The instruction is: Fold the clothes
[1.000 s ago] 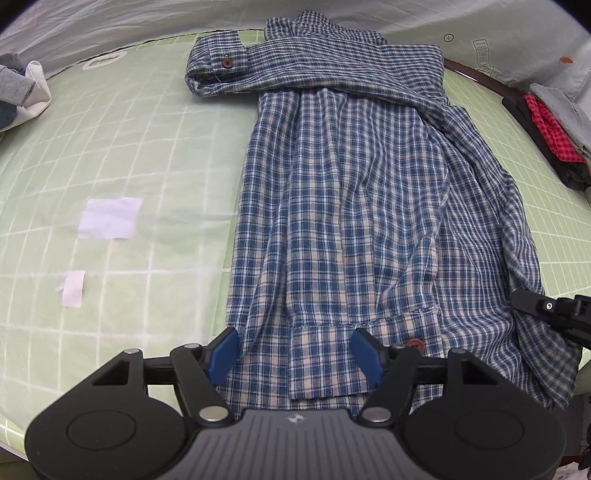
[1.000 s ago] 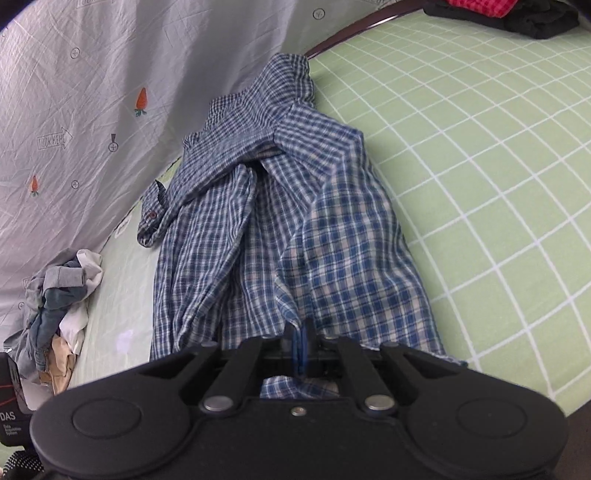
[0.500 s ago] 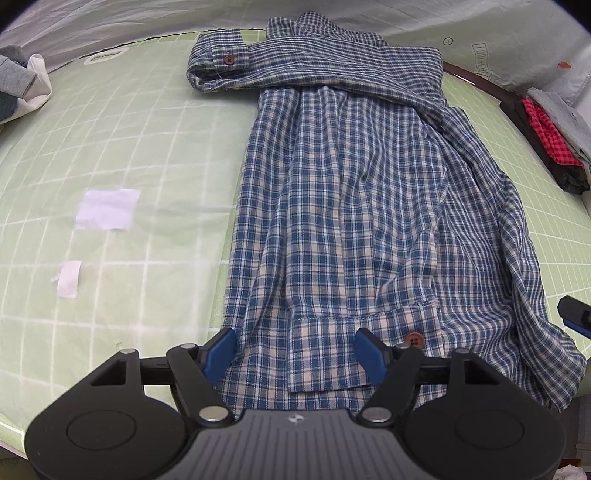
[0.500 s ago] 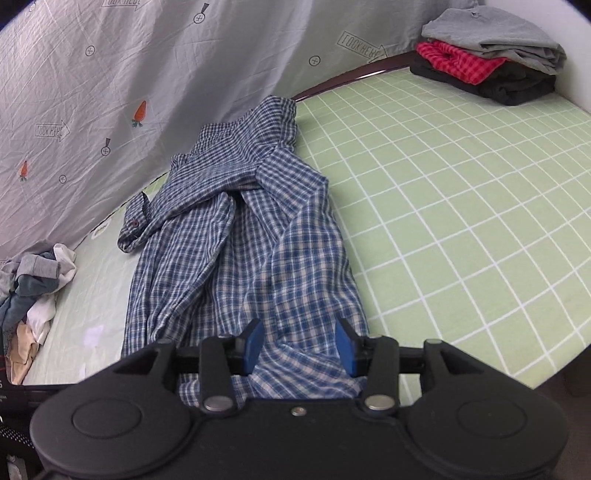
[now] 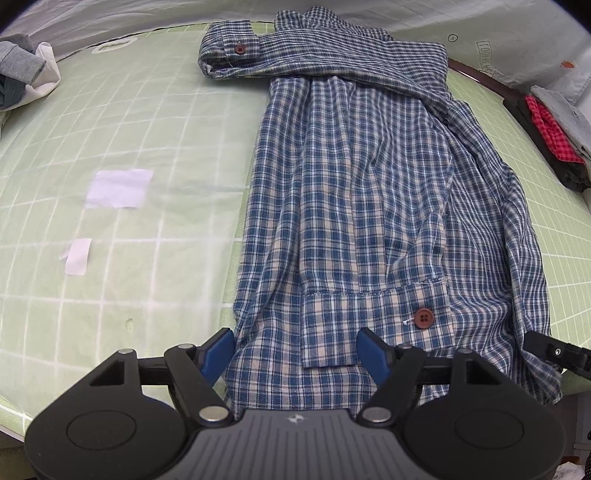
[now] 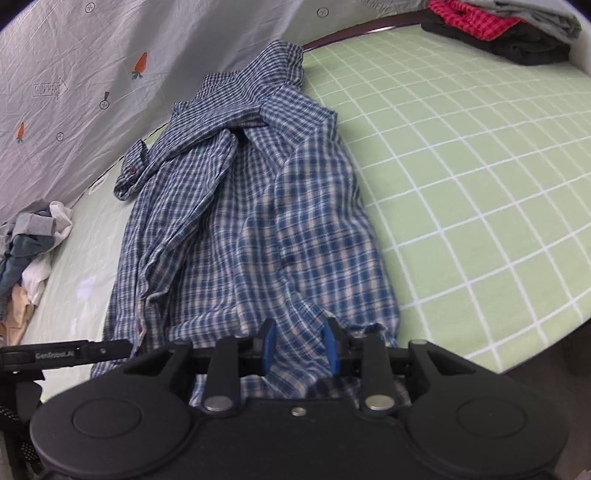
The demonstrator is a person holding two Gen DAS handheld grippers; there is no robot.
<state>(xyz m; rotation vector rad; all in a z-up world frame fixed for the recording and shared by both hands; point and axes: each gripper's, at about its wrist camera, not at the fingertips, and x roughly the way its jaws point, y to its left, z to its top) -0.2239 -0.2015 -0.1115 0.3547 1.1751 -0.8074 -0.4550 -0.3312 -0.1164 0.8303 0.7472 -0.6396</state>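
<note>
The plaid shirt [image 5: 351, 206] lies lengthwise on the green checked tabletop [image 6: 461, 177], sleeves folded in. The left gripper [image 5: 295, 354] stands apart over the near hem; the right gripper [image 6: 299, 347] is closing around it. Next, I think, both must clamp the hem and carry it to the far collar.

Blue checked shirt [image 6: 251, 221] spread lengthwise on green gridded bed [image 6: 461, 177]. Right gripper [image 6: 298, 349] closing over near hem, cloth between fingers [image 6: 267, 347]. Folded clothes [image 6: 495, 31] far right; crumpled heap [image 6: 29, 243] left.

I see a green checked table cover [image 6: 480, 192], a grey printed backdrop sheet [image 6: 110, 55] upper left, and two white paper scraps [image 5: 118, 188] at the left wrist view's left.
</note>
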